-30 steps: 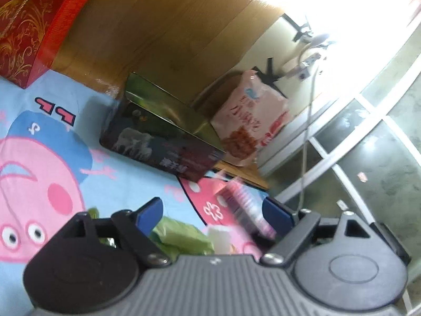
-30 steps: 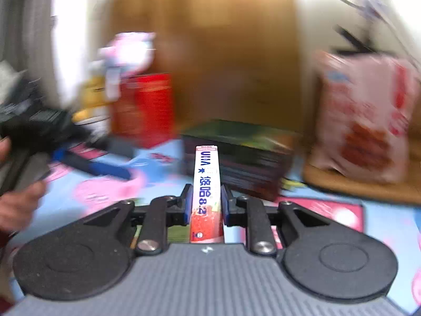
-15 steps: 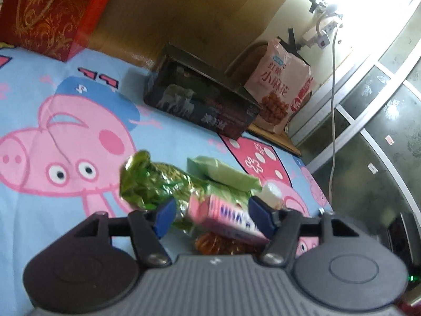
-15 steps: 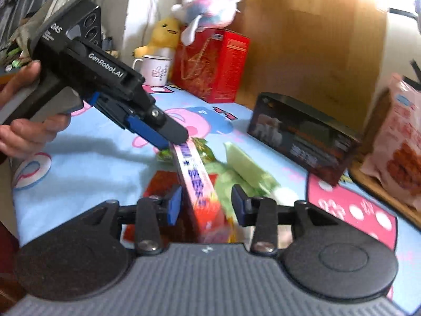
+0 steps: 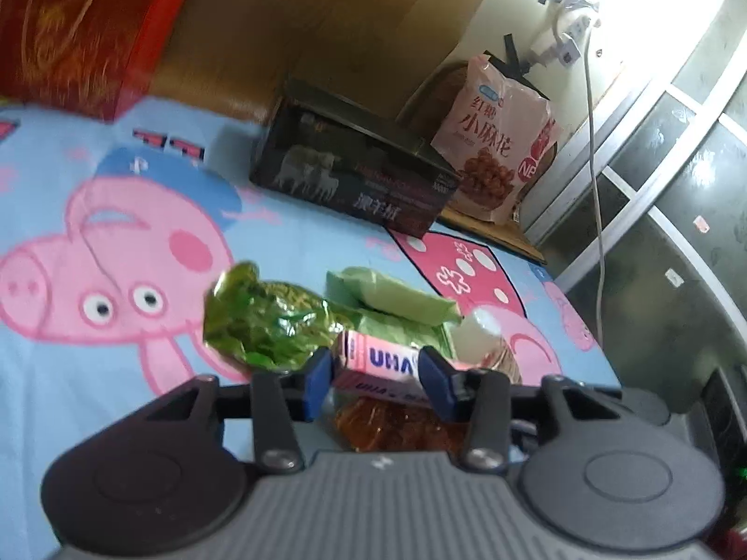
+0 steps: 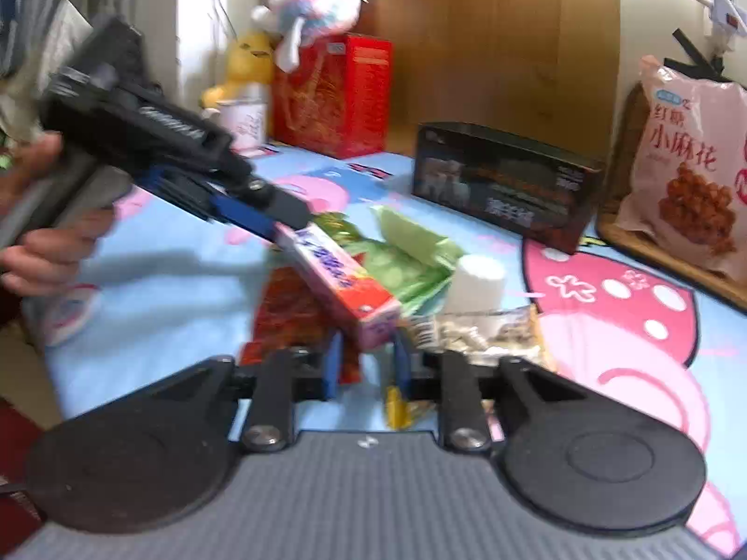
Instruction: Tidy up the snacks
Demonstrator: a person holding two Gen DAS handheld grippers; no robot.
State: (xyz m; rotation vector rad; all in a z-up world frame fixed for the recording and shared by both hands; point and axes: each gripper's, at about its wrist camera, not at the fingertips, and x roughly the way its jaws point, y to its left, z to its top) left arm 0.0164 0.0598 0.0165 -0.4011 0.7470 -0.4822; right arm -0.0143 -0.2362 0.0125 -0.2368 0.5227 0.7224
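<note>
— The surface (image 5: 289,242): sky-blue cloth printed with pink cartoon pigs; a crinkled green foil bag (image 5: 266,322) and a pink carton (image 5: 383,364) with blue lettering.

— Beyond them, a red box (image 6: 336,93) with gold scrollwork and a black box (image 6: 504,182).

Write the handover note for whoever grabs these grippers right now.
Left hand-held gripper: jaws closing on one end of the pink UHA box, pads against it.
Right hand-held gripper: jaws closing at the box's other end; grip unclear.
The box slants over the snack heap, green packet and red packet, on the cartoon sheet.
Done: nothing visibly sorted. Left: place the box, then the heap.
</note>
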